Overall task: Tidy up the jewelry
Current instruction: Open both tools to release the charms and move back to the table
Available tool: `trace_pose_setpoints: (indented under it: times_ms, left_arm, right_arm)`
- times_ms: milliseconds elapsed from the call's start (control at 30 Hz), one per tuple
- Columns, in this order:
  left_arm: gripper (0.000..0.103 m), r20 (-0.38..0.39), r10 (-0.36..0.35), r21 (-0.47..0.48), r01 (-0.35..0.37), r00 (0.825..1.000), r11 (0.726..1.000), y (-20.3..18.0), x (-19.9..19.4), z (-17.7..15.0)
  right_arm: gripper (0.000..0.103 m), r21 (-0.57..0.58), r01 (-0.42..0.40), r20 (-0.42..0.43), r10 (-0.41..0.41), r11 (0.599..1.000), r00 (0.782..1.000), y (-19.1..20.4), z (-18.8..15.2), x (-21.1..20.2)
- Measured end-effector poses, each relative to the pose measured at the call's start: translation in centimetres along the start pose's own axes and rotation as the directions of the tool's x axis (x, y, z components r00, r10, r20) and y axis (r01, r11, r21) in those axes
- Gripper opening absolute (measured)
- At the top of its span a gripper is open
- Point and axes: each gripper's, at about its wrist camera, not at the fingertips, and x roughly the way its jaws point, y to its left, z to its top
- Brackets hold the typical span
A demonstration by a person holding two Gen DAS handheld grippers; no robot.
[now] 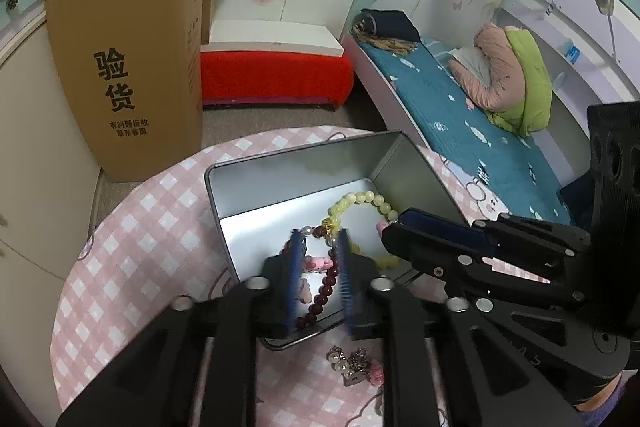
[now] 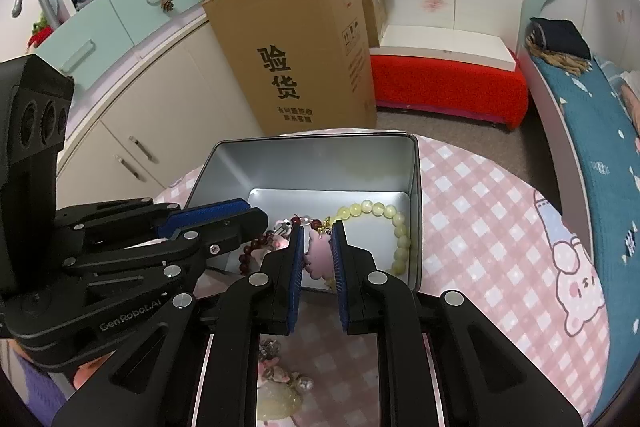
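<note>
Nearest us, our left tool stands slightly parted over the dark red bead bracelet inside the open silver metal tin. Our right tool is clenched on a pink flower-shaped charm above the tin, beside the pale yellow bead bracelet.

Two wrist fisheyes, angled steeply down, close over the open tin, left view beside right, both sharing it

One metal tin, two bead bracelets inside: one yellow, one dark red. Two grippers.
</note>
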Motion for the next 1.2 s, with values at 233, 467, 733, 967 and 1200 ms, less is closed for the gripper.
trace_pose_setpoints:
  times_ms: [233,467,733,967,1200]
  left_arm:
    - [0.028,0.014,0.008,-0.006,-0.008,1.0,1.0,-0.2,-1.2,-0.1]
    - [0.041,0.066,0.017,0.001,-0.017,0.998,1.0,-1.2,-4.0,-0.9]
    - [0.055,0.148,0.052,0.043,-0.059,0.988,0.997,-3.5,-7.9,-3.9]
    - [0.061,0.134,0.084,0.068,-0.094,0.987,0.993,-4.8,-7.2,-8.0]
    - [0.061,0.046,0.065,0.061,-0.068,0.997,0.996,-5.7,-4.1,-11.1]
  right_arm:
    - [0.017,0.005,-0.011,0.011,0.011,1.0,1.0,0.1,-0.4,-1.1]
    - [0.017,-0.011,-0.011,0.061,0.012,1.0,0.998,0.8,-1.2,-4.4]
    - [0.034,-0.013,0.017,0.107,-0.015,1.0,0.994,0.8,-3.6,-8.0]
    - [0.049,-0.015,0.064,0.109,-0.062,0.998,0.992,0.0,-7.3,-9.0]
    - [0.051,0.009,0.098,0.066,-0.099,0.995,0.993,-1.3,-10.8,-7.9]
